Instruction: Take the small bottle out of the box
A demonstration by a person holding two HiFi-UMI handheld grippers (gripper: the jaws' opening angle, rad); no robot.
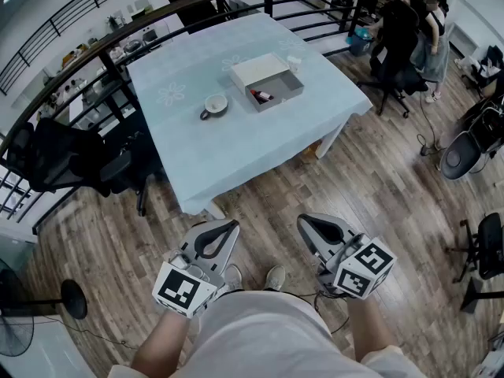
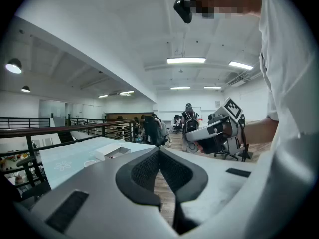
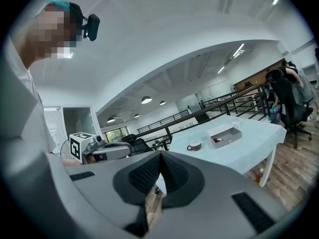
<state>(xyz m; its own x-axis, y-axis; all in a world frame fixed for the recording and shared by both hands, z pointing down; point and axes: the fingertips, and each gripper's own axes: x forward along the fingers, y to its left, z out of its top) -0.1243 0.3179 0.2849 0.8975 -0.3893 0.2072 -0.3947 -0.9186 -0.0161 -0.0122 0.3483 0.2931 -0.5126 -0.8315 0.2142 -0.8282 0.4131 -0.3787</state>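
Your two grippers hang low in front of your waist over the wooden floor [image 1: 370, 187], and both are empty with their jaws pressed together: the left gripper [image 1: 229, 224] [image 2: 159, 150] shows its ribbed pads meeting at the tip, and so does the right gripper [image 1: 304, 220] [image 3: 160, 155]. Each tips only slightly down and toes inward, so neither is aimed at the target. The small bottle [image 1: 261, 95] lies well apart from you, straight ahead, inside the open grey box [image 1: 293, 87] [image 3: 233, 133] [image 2: 119, 152] on the pale blue table [image 1: 236, 152], with a wide band of floor between you and the table's near corner. It rests on its side towards the box's end nearer the cup [image 1: 214, 105], a dark body with a red part; its long axis seems to run roughly along the box, though it is too small to be sure. The white lid [image 1: 258, 69] sits just behind the box, touching it. In the head view the box falls about midway between your two tools, so neither hand has a real advantage; the cup stands on the left gripper's side of the box, so I judge the right gripper has the cleaner line. You will need to close the gap and spread the jaws before reaching in.
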